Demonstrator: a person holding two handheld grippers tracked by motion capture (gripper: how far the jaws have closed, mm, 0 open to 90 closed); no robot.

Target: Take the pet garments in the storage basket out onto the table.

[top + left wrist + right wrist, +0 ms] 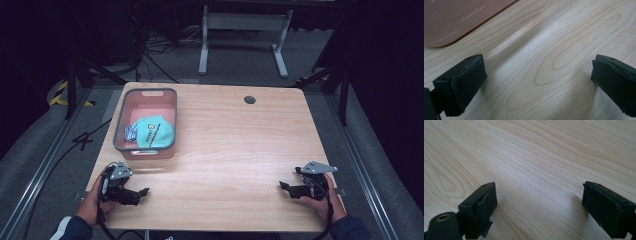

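Observation:
A pink bin [146, 102] with a grey rim stands at the table's left rear. Inside it lie a teal cloth item [155, 132] and a small striped blue-and-white piece [131, 132]. My left gripper [142, 192] rests low on the table's front left, just in front of the bin, jaws wide apart with bare wood between them [539, 72]. The bin's pink wall [451, 20] fills the upper left of the left gripper view. My right gripper [284, 186] sits at the front right, held by a hand, open over bare wood [539, 197].
The wooden table [235, 145] has a round cable hole [249, 99] near its back edge. Beyond the table stand a white frame [245, 30] and floor cables. Dark stands flank both sides.

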